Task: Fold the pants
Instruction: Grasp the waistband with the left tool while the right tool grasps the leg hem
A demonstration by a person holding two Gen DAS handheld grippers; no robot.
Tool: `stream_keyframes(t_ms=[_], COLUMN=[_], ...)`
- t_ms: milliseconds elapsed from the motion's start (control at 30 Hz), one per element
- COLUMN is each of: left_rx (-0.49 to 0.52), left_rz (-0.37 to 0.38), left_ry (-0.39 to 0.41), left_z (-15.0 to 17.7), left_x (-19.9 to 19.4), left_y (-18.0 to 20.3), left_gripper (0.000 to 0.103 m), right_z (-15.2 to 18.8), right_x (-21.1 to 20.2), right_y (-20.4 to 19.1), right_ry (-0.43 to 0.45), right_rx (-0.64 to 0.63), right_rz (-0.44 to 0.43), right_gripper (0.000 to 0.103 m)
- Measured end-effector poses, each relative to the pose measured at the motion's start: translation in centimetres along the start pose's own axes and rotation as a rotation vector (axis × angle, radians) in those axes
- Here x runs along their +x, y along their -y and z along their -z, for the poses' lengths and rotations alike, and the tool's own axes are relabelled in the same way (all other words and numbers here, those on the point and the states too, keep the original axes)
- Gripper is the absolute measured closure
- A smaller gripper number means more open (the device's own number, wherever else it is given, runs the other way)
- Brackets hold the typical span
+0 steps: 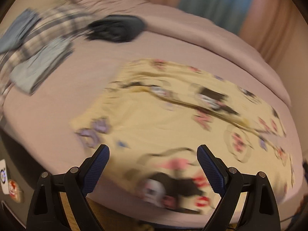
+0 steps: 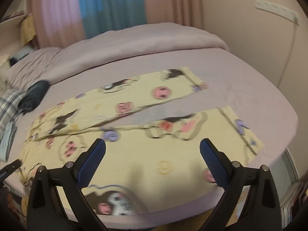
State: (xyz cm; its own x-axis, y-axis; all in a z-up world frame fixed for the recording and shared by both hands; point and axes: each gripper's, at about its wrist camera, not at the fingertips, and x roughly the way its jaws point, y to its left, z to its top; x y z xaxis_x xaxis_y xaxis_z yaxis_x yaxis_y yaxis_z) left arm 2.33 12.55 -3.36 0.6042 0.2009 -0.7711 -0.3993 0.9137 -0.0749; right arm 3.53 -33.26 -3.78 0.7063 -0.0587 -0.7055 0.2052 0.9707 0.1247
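Note:
Yellow pants [image 2: 134,150] with cartoon prints lie spread flat on the mauve bed [image 2: 240,88], their two legs splayed apart toward the right. In the left wrist view the pants [image 1: 173,119] look blurred, with the waist end nearest the camera. My left gripper [image 1: 153,149] hovers open above that near edge, nothing between its blue pads. My right gripper [image 2: 153,143] is open too, held over the near leg without touching the cloth.
A dark bundle [image 1: 117,28] and folded plaid and grey clothes [image 1: 38,46] lie at the far left of the bed. A rolled duvet [image 2: 134,42] runs along the back. Curtains [image 2: 107,5] hang behind; a wall [image 2: 250,38] stands to the right.

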Motion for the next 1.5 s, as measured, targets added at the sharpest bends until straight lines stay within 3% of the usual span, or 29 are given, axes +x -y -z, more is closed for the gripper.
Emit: stream_keyframes(t_ms=[167,333,467,633,733,800,833,867,933,967,1000,1200,1400,1500], left_rx=[-0.117,-0.189,-0.226,-0.239,-0.240,-0.254,-0.263,-0.273,-0.284,-0.292,-0.311,-0.328,-0.276,-0.282], left_rz=[-0.061,-0.075,-0.017,0.035,0.007,0.049,0.063,0.074,0.071,0.080,0.091,0.161,0.153,0.122], left_ry=[-0.054,-0.125,-0.174,-0.156,-0.125,-0.121,-0.123,-0.121,-0.110,-0.107,-0.100,-0.060,-0.060,-0.099], left_z=[-0.7,0.4,1.5,1.5,1.4,1.5,1.5,1.5,1.4,1.3,1.2,0.2,0.4,0.9], left_x=[1.4,3.7,5.0,6.3,6.4,6.2,6.3,6.2,5.8,5.6,5.1,2.0,0.4,1.8], left_y=[-5.3,-8.0,-8.4,-8.1,-7.9,-8.0,-7.9,-8.0,-7.9,-8.0,-8.1,-8.4,-8.3,-9.2], left_gripper=[0.010,0.014,0.022,0.028,0.062,0.095,0.097,0.098,0.098,0.098,0.098,0.098,0.098,0.098], right_z=[0.2,0.9,1.9,2.2,2.6,3.0,3.1,3.2,3.1,3.0,2.9,1.7,0.9,1.1], right_x=[1.4,2.6,3.6,4.9,6.3,7.0,7.1,7.2,7.0,7.1,7.1,4.5,1.0,0.7], right_y=[7.3,12.9,15.3,15.5,15.4,15.3,15.1,14.8,14.6,14.8,15.0,15.0,14.5,15.0], right_ry=[-0.034,-0.077,-0.124,-0.130,-0.154,-0.168,-0.164,-0.154,-0.135,-0.136,-0.136,-0.051,0.032,0.033], right_rx=[0.084,0.187,0.253,0.278,0.295,0.305,0.301,0.289,0.268,0.282,0.299,0.330,0.322,0.312], right_rz=[0.157,0.210,0.212,0.112,0.068,0.067,0.076,0.088,0.092,0.050,0.026,-0.020,-0.020,0.013], right_gripper=[0.007,0.018,0.022,0.024,0.030,0.034,0.035,0.039,0.070,0.087,0.093,0.095,0.095,0.095])
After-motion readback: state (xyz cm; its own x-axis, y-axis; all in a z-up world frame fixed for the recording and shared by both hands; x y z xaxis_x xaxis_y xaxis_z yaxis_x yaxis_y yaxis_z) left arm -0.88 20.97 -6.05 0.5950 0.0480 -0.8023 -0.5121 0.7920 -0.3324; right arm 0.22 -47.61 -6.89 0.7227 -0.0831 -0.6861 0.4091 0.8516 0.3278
